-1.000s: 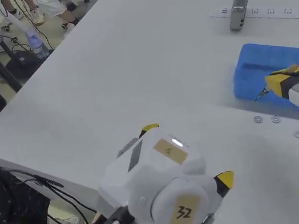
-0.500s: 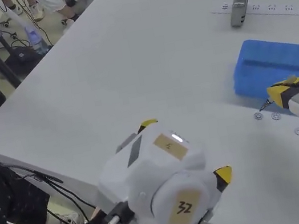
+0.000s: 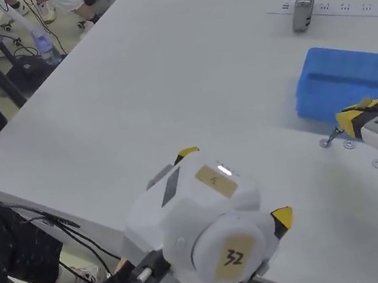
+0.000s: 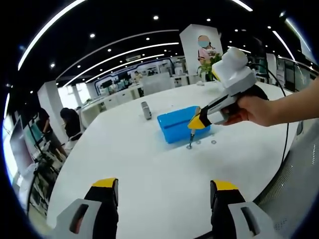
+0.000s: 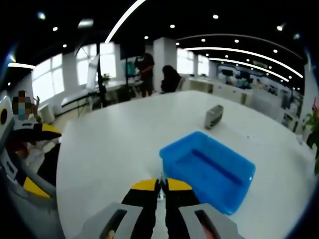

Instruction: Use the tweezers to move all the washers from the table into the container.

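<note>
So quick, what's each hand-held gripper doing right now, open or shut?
Left hand-held gripper: open, holding nothing.
Right hand-held gripper: shut on the tweezers, whose tips point down at the table.

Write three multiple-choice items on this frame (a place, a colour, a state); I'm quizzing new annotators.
1. Where are the tips of the tweezers?
A. At a washer on the table, beside the container
B. Inside the container
C. Past the table's edge

2. What colour is the container?
A. Red
B. Blue
C. Green

3. How do the jaws of the left gripper stand?
A. Shut on the tweezers
B. Shut on a washer
C. Open, holding nothing

Answers:
1 A: the head view shows the tips down at the washer, short of the container.
2 B: its walls are blue.
3 C: the left gripper view shows a wide gap between the jaws.
</note>
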